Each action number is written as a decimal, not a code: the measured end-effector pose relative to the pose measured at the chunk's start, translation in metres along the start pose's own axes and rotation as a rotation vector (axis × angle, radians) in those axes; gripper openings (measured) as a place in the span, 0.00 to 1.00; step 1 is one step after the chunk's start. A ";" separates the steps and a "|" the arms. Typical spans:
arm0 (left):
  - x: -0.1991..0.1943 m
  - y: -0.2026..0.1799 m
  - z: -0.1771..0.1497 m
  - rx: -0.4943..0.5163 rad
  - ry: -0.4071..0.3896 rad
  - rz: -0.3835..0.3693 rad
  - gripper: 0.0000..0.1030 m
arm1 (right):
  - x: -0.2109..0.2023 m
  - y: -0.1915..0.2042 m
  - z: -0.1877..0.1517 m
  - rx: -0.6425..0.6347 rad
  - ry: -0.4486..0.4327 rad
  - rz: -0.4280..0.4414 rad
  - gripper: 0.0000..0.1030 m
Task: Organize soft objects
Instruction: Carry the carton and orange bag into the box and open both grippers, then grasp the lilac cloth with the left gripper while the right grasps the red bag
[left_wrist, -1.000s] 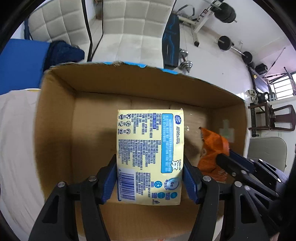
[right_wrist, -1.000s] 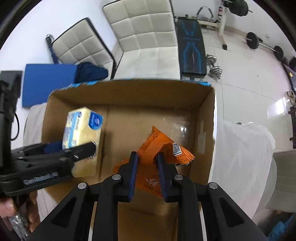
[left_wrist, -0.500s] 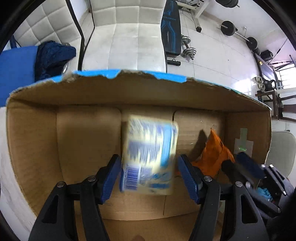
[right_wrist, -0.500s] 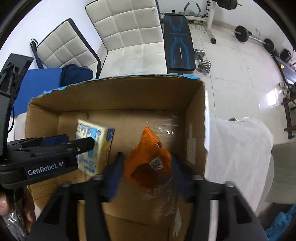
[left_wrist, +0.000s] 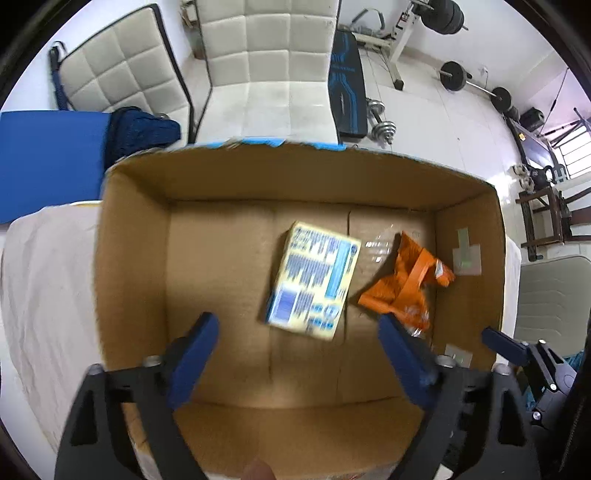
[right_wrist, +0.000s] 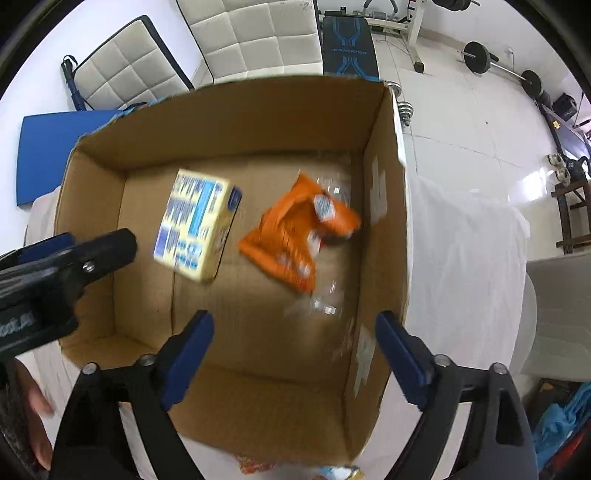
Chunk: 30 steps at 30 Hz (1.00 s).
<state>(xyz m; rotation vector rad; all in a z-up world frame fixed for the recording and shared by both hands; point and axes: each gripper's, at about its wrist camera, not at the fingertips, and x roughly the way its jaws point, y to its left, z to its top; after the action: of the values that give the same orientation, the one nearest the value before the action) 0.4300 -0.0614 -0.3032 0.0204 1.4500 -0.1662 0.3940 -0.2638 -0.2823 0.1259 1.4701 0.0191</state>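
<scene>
White cloth (right_wrist: 461, 258) lay under the cardboard box (left_wrist: 136, 258); inside sat the yellow tissue pack (left_wrist: 314, 280) beside the orange bag (left_wrist: 406, 284). Left gripper (left_wrist: 299, 339) and right gripper (right_wrist: 295, 339) gaped wide, empty.

I see bright, even room light; glare on the glossy white tiled floor (right_wrist: 461, 122). The yellow printed pack (left_wrist: 314, 280) and crumpled orange plastic packet (right_wrist: 299, 236) are motion-blurred. Fisheye edges bend, corners black.
</scene>
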 end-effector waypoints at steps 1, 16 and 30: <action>-0.005 0.002 -0.009 -0.004 -0.013 0.008 0.95 | -0.002 0.002 -0.009 0.003 0.000 -0.006 0.96; -0.091 0.018 -0.098 -0.039 -0.207 0.072 0.96 | -0.078 0.024 -0.090 0.023 -0.136 -0.055 1.00; -0.098 0.042 -0.164 -0.104 -0.159 0.121 0.96 | -0.063 0.034 -0.147 -0.022 -0.019 0.025 1.00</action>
<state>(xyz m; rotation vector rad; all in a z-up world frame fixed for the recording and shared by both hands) 0.2627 0.0090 -0.2297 0.0101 1.2925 0.0065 0.2435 -0.2248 -0.2303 0.1265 1.4489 0.0546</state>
